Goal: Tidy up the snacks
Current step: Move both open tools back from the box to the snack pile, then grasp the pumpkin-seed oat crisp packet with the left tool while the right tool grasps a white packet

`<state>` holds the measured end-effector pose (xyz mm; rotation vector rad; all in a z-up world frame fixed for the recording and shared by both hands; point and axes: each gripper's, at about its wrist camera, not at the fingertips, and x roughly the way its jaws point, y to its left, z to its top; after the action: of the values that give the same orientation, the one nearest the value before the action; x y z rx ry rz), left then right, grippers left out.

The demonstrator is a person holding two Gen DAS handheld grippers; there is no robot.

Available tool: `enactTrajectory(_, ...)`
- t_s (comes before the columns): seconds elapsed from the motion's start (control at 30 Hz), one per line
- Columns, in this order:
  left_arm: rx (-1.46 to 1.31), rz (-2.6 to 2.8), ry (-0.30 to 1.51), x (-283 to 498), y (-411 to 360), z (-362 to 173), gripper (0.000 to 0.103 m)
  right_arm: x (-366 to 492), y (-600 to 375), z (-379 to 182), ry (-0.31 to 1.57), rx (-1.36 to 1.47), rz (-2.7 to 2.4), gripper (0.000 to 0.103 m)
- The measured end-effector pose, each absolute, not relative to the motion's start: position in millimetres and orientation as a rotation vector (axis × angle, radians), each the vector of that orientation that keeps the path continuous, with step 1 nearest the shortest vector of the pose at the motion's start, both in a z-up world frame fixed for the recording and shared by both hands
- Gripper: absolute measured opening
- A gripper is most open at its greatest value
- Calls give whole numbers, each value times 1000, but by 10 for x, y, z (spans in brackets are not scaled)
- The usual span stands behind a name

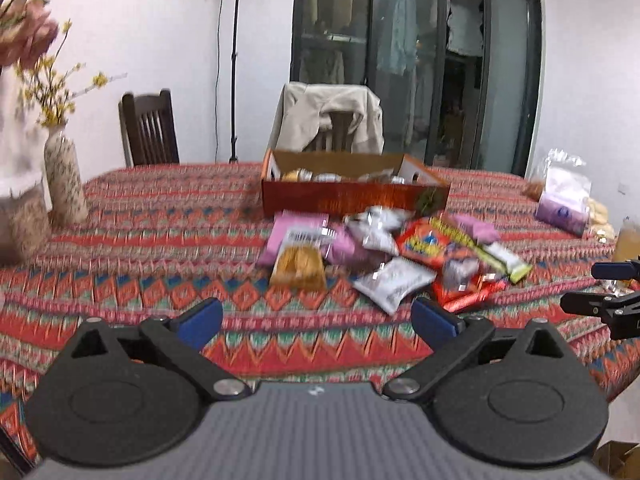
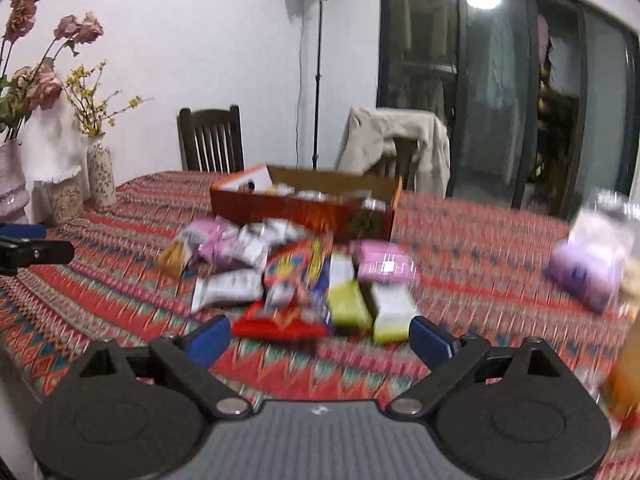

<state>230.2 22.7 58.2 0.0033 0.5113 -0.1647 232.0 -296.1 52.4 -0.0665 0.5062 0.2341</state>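
While both claws hang over the near edge of the bench (image 1: 160,208), neither touches anything. Left claw (image 1: 318,320): jaws spread wide, nothing between them, only patterned cloth underneath. Right claw (image 2: 320,338): same, jaws wide apart and empty, with the near edge of the snack pile just ahead of its tips.

Snack pile (image 1: 384,252) sits mid-bench, loose and overlapping, directly in front of the cardboard box (image 1: 352,196). Box is open-topped, red-orange sides, already has a few packets inside; details too blurred to name.

In the pile:
- biscuit pack (image 1: 298,266), clear wrapper, left side, lying on a pink pack (image 1: 280,232)
- silver sachet (image 1: 394,284) nearest the left claw
- big red bag (image 2: 296,288) in the centre, partly covered by small silver packets
- green-and-white packs (image 2: 372,308), right side, closest to the right claw
- another pink pack (image 2: 384,266) behind them

Off to the far right, well apart from the pile: purple bag (image 2: 580,276) in clear plastic. Left end of bench: patterned vase (image 1: 64,176) with yellow sprigs. Chair draped with a beige jacket (image 1: 328,116) stands behind the box.

Right wrist view is motion-blurred, so the labels are unreadable.
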Motion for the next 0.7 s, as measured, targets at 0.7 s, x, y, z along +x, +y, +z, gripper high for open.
enactTrajectory(0.7,-8,-159,593,3044,238,239,102,2676,-2714,386,529,-13,289,94)
